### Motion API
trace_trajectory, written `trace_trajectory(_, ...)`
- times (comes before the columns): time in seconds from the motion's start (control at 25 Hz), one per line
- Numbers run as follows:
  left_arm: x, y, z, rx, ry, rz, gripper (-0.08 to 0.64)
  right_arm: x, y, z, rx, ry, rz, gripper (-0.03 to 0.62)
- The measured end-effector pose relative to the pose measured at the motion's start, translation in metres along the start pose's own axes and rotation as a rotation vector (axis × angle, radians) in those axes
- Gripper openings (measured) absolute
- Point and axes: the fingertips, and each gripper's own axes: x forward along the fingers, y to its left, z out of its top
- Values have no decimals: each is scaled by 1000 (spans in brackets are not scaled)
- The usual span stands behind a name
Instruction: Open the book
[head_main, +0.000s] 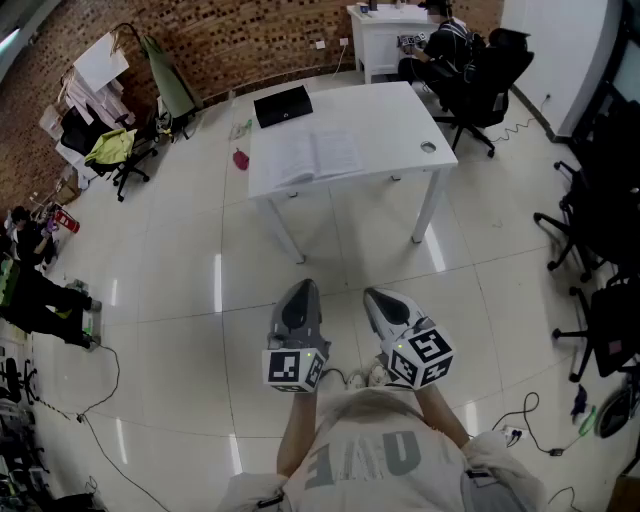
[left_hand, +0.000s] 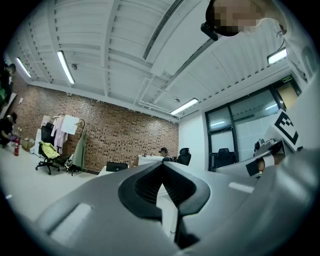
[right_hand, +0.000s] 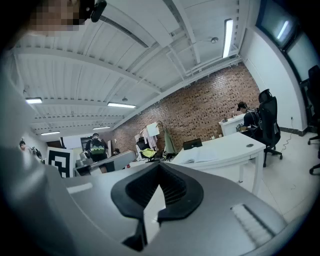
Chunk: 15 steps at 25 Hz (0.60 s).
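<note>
Book (head_main: 318, 155): open on the counter (head_main: 400, 110), well ahead of my fingers.
Left gripper (head_main: 303, 290), right gripper (head_main: 377, 297): fingers pressed together, empty.
Right gripper view: book's pages side-on.

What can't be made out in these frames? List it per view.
Head view: the book is too small to read; it looks open.
Head view: the black flat thing on the table is too small to identify.
Left gripper view: the left gripper, shut, covers most of the table, and no book shows there.
</note>
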Motion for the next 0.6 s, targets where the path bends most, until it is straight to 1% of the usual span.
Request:
trace_trajectory(0.24,4,-1,-2,-5,-1,5,17,-4,-7,0,1,-2,-8,3)
trace_trajectory(0.4,9,-2,-8,-19,11,3,16,-4,-16,1,22,-6,-20,3)
trace_trajectory(0.6,20,-2,-19,-29,29,7,17,-2,-32,-5,39,13,-31,3)
